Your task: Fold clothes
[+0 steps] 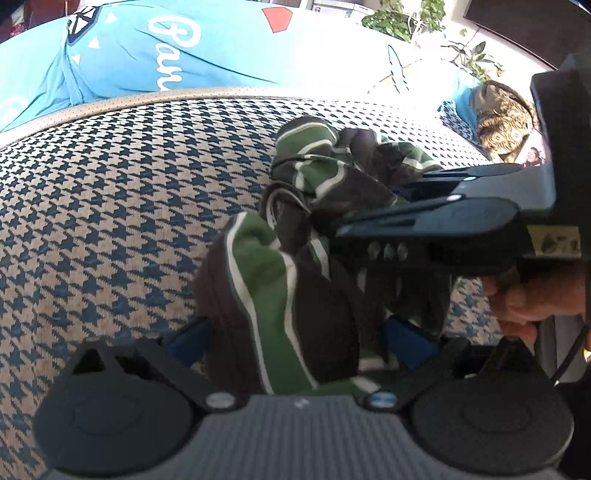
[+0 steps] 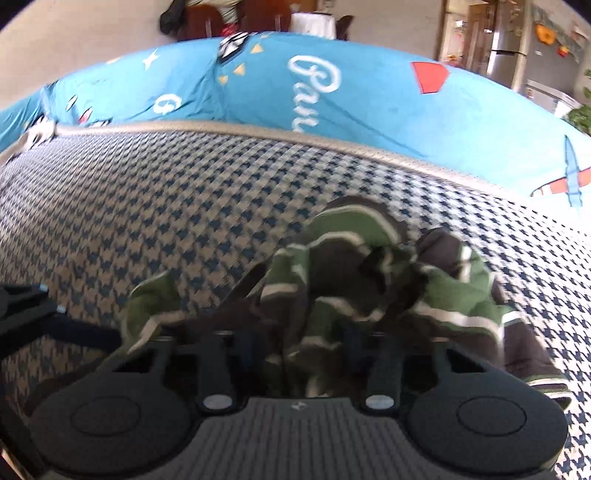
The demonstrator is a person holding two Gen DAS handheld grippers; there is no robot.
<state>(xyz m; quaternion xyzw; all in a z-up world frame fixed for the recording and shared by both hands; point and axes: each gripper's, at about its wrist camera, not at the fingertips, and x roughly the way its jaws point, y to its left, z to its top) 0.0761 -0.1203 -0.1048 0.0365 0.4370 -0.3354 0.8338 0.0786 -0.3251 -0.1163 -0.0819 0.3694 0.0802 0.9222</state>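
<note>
A crumpled garment (image 1: 273, 295) in green and dark brown with white stripes lies bunched on a houndstooth-patterned cushion (image 1: 110, 206). My left gripper (image 1: 295, 332) is open, its blue fingers (image 1: 188, 339) spread wide, and the cloth runs between them right up to the camera. My right gripper (image 1: 340, 225) reaches in from the right, shut on a fold of the garment. In the right wrist view the garment (image 2: 369, 288) is piled between the narrowed fingers of the right gripper (image 2: 303, 347). The left gripper (image 2: 114, 338) touches the cloth's left edge.
A bright blue sheet with white script (image 2: 332, 96) lies behind the cushion's pale piped edge (image 2: 258, 129). A brown patterned cloth (image 1: 498, 118) sits far right, with plants (image 1: 406, 18) beyond. A hand (image 1: 524, 302) holds the right gripper's handle.
</note>
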